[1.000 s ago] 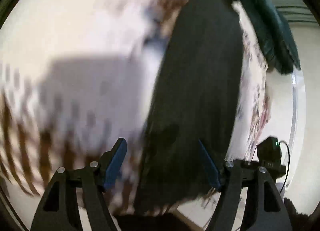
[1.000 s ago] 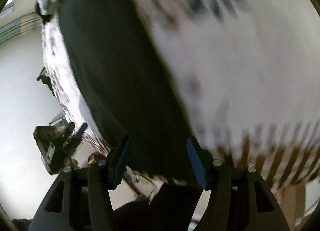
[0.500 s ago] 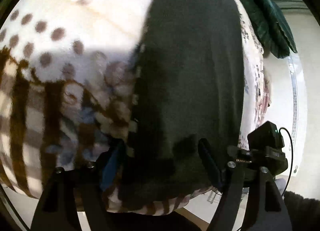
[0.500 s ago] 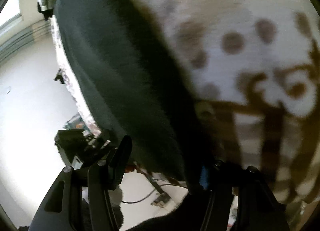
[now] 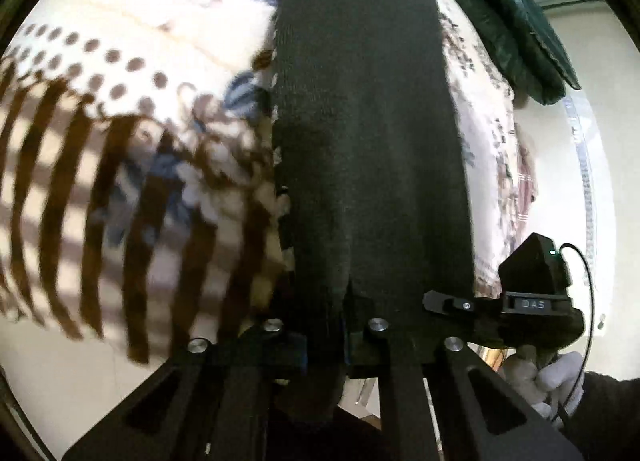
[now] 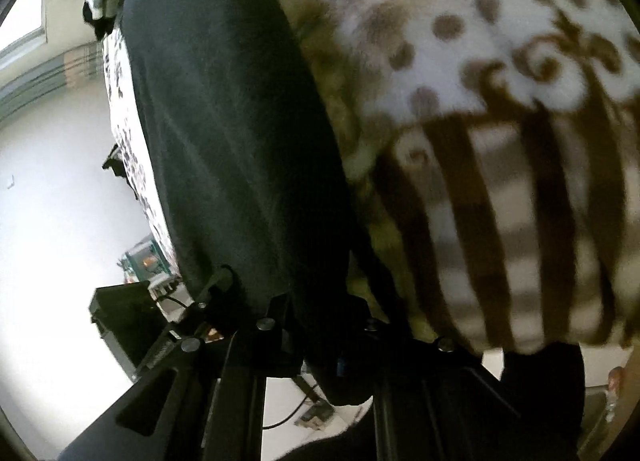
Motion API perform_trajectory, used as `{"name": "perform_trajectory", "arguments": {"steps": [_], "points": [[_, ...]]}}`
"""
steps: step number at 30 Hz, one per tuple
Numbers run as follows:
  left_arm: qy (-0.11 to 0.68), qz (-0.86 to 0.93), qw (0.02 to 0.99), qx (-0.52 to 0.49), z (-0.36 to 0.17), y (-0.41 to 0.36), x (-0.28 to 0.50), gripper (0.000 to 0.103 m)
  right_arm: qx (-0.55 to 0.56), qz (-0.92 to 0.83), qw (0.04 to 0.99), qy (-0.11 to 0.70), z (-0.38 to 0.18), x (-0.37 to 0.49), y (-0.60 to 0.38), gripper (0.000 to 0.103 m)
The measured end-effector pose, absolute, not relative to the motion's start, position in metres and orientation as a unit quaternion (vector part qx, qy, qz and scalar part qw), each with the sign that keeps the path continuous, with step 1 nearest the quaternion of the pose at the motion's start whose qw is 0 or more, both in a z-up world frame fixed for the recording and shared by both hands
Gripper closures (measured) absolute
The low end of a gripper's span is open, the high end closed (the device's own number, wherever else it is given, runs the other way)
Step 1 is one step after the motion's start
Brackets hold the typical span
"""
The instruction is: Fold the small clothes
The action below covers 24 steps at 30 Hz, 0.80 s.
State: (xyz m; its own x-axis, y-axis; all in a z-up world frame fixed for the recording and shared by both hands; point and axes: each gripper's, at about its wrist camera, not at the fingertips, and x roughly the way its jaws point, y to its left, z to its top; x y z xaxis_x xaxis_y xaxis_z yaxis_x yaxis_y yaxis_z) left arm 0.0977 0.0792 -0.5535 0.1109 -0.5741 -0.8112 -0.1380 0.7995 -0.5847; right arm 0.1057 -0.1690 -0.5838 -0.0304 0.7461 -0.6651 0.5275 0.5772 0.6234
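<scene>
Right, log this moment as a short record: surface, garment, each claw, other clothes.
surface: patterned blanket with brown dots, stripes and blue flowers
garment: long black knit piece lying flat on the blanket
left claw: jaws just closed, shut on the garment's near edge
right claw: jaws just closed, shut on the near edge of the same garment
other clothes: dark green item at the far end
hand: white glove on the right claw's handle

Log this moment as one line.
left gripper: shut on black garment | right gripper: shut on black garment | garment lies on patterned blanket
</scene>
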Motion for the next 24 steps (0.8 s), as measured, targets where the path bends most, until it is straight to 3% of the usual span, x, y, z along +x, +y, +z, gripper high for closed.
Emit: {"name": "perform_trajectory", "arguments": {"steps": [7,11,19,24], "points": [[0.666,-0.168,0.666,-0.291,-0.535,0.076,0.064,0.095,0.461,0.099,0.508,0.721,-0.559,0.073,-0.196,0.093],[0.635,-0.179,0.688,-0.302,-0.504,0.078,0.087,0.095,0.478,0.117,0.513,0.703,-0.535,0.078,-0.206,0.093],[0.532,-0.208,0.762,-0.305,-0.437,0.074,0.212,0.094,0.483,0.183,0.585,0.625,-0.460,0.207,-0.210,0.093],[0.499,-0.202,0.786,-0.303,-0.441,0.073,0.305,0.094,0.479,0.176,0.637,0.578,-0.432,0.317,-0.224,0.092]]}}
